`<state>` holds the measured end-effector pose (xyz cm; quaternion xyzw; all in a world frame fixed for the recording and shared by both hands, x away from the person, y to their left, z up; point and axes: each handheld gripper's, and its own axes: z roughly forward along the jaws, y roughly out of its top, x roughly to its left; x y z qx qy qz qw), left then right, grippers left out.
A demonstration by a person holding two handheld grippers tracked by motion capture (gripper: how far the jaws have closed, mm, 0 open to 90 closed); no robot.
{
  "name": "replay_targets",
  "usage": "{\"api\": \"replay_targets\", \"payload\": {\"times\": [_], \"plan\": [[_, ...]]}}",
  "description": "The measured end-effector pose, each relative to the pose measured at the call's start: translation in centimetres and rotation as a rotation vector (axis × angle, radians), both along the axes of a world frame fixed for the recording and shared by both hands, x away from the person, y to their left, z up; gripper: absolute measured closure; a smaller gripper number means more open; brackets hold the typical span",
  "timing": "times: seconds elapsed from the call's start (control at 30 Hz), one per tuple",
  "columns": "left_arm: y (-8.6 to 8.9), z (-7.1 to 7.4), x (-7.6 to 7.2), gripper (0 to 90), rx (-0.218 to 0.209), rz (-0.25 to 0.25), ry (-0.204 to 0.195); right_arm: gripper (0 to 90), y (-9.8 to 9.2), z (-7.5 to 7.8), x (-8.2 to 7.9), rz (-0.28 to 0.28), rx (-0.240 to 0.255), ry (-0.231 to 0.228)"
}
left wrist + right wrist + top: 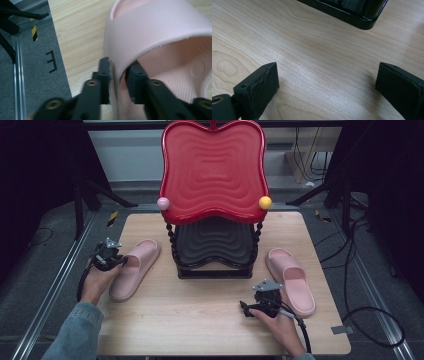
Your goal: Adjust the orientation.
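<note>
A pink slipper point(134, 269) lies on the left of the wooden table point(200, 310). My left gripper point(120, 261) is at its outer edge. In the left gripper view the left gripper point(120, 70) is shut on the slipper's side wall point(155, 32) where the strap begins, one jaw outside and one inside. A second pink slipper point(291, 280) lies on the right. My right gripper point(248, 308) rests low near the front, left of that slipper and apart from it. In its own view the right gripper point(327, 82) stands open over bare wood.
A two-tier rack stands at the middle back, with a red wavy tray point(212, 170) on top and a black tray point(215, 242) below. Its black base corner point(364, 23) lies ahead of the right gripper. Cables point(360, 315) trail on the floor to the right.
</note>
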<state>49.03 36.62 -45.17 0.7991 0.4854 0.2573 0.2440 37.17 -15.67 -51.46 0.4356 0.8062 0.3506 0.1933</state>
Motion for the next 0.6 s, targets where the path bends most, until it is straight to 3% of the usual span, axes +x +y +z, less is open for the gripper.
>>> {"api": "replay_targets", "payload": {"times": [0.03,0.1,0.17,0.23,0.33,0.37,0.4,0.47,0.5,0.53,0.57,0.6], "plan": [[0.0,0.1,-0.1,80.0,0.003,0.002,-0.001,5.0,0.0,0.0,0.0,-0.001,0.0,0.0],[-0.2,0.4,-0.7,80.6,0.03,-0.003,-0.016,5.0,0.0,0.0,0.0,0.0,0.0,0.0],[-0.3,0.6,-1.3,81.0,0.023,-0.009,-0.026,5.0,0.0,0.0,0.0,0.003,-0.001,-0.002],[-0.4,1.1,-3.3,82.4,0.019,-0.033,-0.031,5.0,0.0,0.0,0.0,0.006,0.0,0.0],[-1.3,1.8,-6.6,82.6,0.057,-0.064,-0.057,5.0,0.0,0.0,0.1,0.006,-0.002,-0.002],[-1.3,1.8,-6.6,82.3,0.057,-0.064,-0.057,5.0,0.0,0.0,0.1,0.006,-0.002,-0.002],[-1.7,2.3,-8.8,82.3,0.035,-0.083,-0.064,5.0,0.0,0.0,0.1,0.004,0.0,-0.001],[-2.3,2.6,-11.1,82.8,-0.002,-0.111,-0.063,5.0,0.0,0.0,0.1,0.004,-0.001,-0.001],[-2.3,2.6,-11.1,82.9,-0.002,-0.111,-0.063,5.0,0.0,0.0,0.1,0.003,0.0,-0.001],[-3.1,2.8,-12.8,82.8,-0.018,-0.133,-0.064,5.0,0.0,0.0,0.1,0.003,0.0,-0.001],[-3.1,2.8,-12.8,82.6,-0.018,-0.133,-0.064,5.0,0.0,0.0,0.1,0.003,0.0,-0.001],[-4.0,2.8,-13.9,82.5,-0.02,-0.163,-0.061,5.0,0.0,0.0,0.1,0.003,0.0,-0.001]]}}
